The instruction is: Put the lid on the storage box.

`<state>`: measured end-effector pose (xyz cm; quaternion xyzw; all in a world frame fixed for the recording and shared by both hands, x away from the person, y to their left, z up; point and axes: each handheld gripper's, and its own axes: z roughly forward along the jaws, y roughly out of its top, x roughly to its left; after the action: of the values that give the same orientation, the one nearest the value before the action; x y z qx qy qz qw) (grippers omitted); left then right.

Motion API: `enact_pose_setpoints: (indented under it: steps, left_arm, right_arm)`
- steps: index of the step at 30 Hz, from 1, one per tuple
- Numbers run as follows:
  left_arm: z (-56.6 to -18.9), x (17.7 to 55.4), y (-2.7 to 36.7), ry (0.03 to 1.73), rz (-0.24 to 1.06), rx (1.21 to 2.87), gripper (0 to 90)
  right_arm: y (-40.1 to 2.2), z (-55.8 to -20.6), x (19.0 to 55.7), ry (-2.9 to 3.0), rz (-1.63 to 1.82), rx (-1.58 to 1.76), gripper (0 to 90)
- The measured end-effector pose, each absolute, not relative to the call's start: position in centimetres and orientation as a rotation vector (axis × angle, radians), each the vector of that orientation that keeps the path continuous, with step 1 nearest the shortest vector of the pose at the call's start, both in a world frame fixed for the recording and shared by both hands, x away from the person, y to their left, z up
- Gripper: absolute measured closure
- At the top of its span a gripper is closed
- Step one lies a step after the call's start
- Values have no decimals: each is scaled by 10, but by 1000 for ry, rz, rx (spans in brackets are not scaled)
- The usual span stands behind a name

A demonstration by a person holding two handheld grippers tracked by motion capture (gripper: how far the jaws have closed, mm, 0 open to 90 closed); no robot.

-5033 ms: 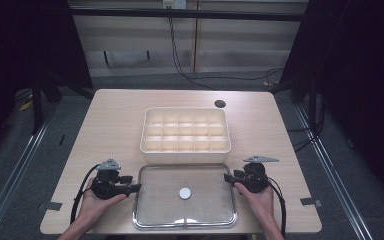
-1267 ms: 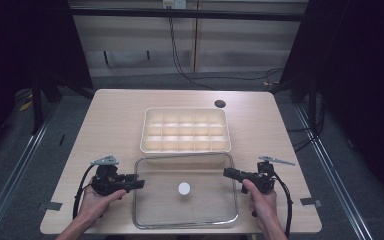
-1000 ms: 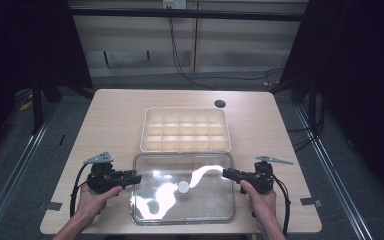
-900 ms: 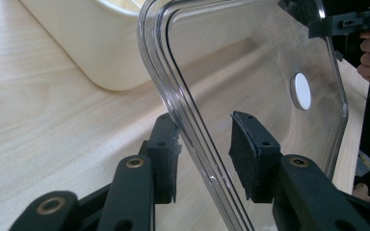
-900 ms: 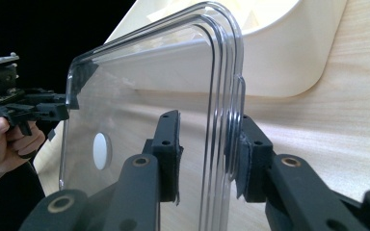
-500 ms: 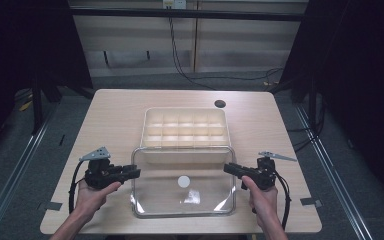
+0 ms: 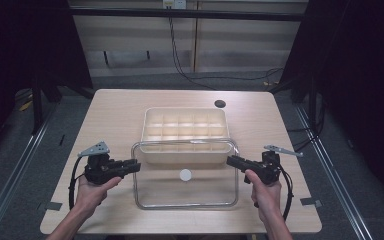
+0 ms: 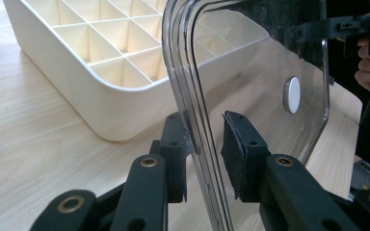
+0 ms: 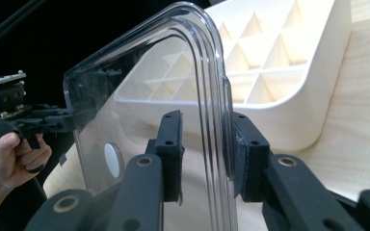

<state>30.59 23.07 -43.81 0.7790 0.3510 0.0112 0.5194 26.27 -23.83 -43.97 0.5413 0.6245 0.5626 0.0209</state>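
Jaws pinching on both sides: the left gripper (image 7: 134,165) has just been closing on the left rim of the clear, round-cornered plastic lid (image 7: 207,185), and in the left gripper view (image 8: 207,139) its pads sit either side of that ribbed edge, one pad touching, the other very close. Over on the right, the right gripper (image 7: 231,161) clamps the opposite rim, and the right gripper view (image 9: 204,144) has both pads pressed to the plastic. That lid hangs between the two hands, above the near part of the pale wooden bench (image 7: 115,110), its far edge tilted over the near wall of the cream plastic tray with a grid of square compartments (image 7: 185,125). A small white round knob (image 7: 185,174) sits in the middle of the lid. Tray stands right behind the lid, close enough to overlap it in the high view. Well beyond, a dark round cable hole (image 7: 220,104) marks the bench's far side. Cables trail from each gripper back towards the person's wrists.
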Motion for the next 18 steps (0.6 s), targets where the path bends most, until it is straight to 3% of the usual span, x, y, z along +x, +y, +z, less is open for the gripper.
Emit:
enact_pose_setpoints:
  steps: [18]
  left_arm:
    - [-414,317,232,828,60,1814,716]
  right_arm:
    - [-238,-419,278,1887,1803,1637,689]
